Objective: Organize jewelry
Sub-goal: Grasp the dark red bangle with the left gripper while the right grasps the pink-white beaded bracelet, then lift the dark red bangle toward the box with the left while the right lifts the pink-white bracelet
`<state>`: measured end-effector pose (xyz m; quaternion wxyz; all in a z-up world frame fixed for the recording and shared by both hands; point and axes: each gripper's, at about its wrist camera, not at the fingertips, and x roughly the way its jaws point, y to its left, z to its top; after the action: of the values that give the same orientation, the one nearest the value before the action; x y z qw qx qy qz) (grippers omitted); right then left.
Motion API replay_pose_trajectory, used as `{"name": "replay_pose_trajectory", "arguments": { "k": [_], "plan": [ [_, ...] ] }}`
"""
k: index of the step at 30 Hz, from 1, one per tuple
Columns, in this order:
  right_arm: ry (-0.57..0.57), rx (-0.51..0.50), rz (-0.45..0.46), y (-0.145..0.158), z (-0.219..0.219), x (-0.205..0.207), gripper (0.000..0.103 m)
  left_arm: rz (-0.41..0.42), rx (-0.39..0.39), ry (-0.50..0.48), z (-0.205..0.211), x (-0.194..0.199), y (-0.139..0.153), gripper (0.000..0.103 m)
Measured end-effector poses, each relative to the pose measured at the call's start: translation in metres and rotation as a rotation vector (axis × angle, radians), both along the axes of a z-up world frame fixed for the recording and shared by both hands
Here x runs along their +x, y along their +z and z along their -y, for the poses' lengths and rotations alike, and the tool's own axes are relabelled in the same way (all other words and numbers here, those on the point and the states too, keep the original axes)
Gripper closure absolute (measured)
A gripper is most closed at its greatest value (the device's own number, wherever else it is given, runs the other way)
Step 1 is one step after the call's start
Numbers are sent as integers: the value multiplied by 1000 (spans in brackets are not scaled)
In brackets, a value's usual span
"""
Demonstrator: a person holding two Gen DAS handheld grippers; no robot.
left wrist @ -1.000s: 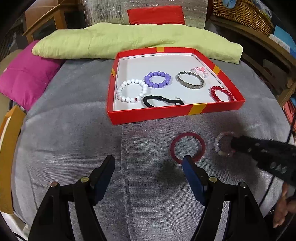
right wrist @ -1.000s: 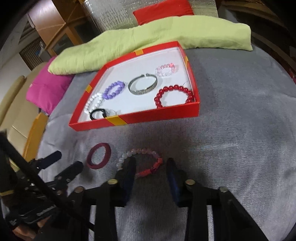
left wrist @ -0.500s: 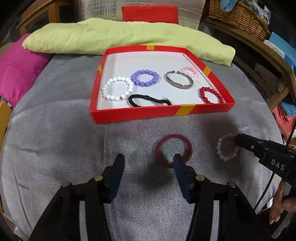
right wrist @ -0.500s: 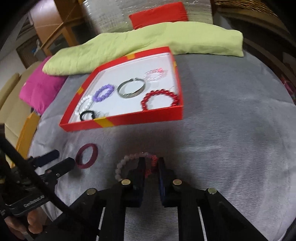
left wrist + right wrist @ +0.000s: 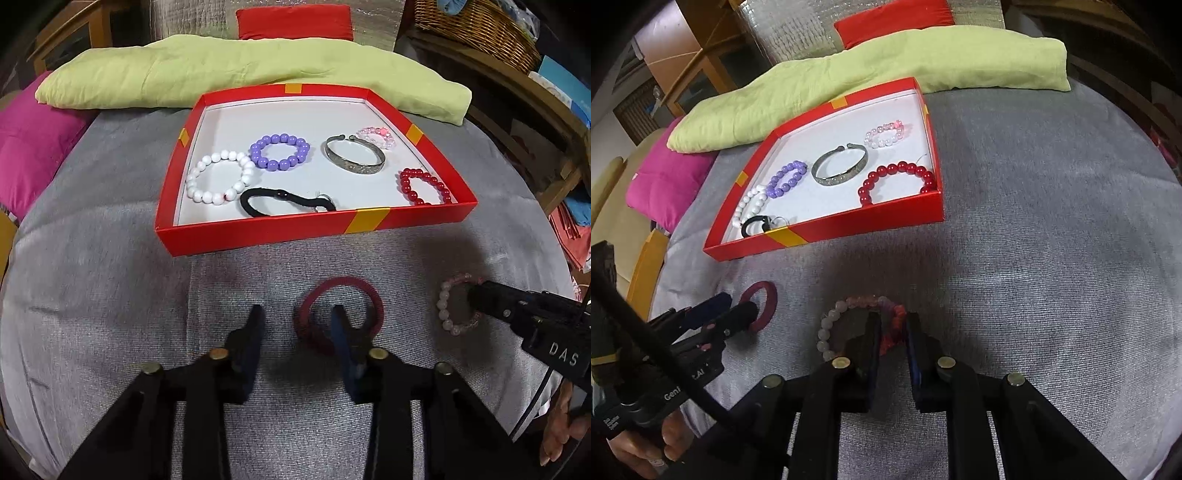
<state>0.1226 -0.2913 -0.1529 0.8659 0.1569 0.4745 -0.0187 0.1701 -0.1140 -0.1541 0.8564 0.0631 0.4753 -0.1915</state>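
Bracelet (image 5: 849, 317) of loose beads lies on grey cloth before the red tray (image 5: 849, 229); right gripper (image 5: 892, 332) jaws clamped on its red knot. Left gripper (image 5: 295, 325) jaws apart, straddling the stiff red ring (image 5: 338, 314).

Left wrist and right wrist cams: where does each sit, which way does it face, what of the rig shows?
Left wrist: on the left gripper, looking forward over grey cloth at the red cardboard tray; its fingers straddle the near side of the dark red ring bangle, and the right gripper enters at right.
Right wrist: on the right gripper, facing the tray from further right; it pinches the pale pink bead bracelet, and the left gripper shows at lower left.
Shared: tray, bangle, bracelet, green cushion.
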Motion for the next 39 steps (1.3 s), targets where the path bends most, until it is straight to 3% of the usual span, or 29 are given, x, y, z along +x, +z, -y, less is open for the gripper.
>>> {"name": "replay_pose_trajectory", "arguments": {
  "k": [1,4,6,7,20,33,39],
  "plan": [
    [4,-3,2,0,-1,0,76,3,-7,-8,1,-1,0,80],
    [38,-50,17,-1,-11,0,75,4,-4,-25,4,-3,0,88],
    [62,-79,25,-1,-18,-1,84,16,-2,-31,5,-4,0,95],
    [71,-90,29,-1,-20,-1,94,18,-3,-31,5,-5,1,96],
    [38,8,213,37,-6,-20,95,127,-66,34,-22,-9,36,98],
    [62,86,354,63,-10,-33,95,219,-8,95,-31,-13,51,98],
    [55,103,378,66,-7,-32,95,239,18,124,-33,-9,53,98]
  ]
}}
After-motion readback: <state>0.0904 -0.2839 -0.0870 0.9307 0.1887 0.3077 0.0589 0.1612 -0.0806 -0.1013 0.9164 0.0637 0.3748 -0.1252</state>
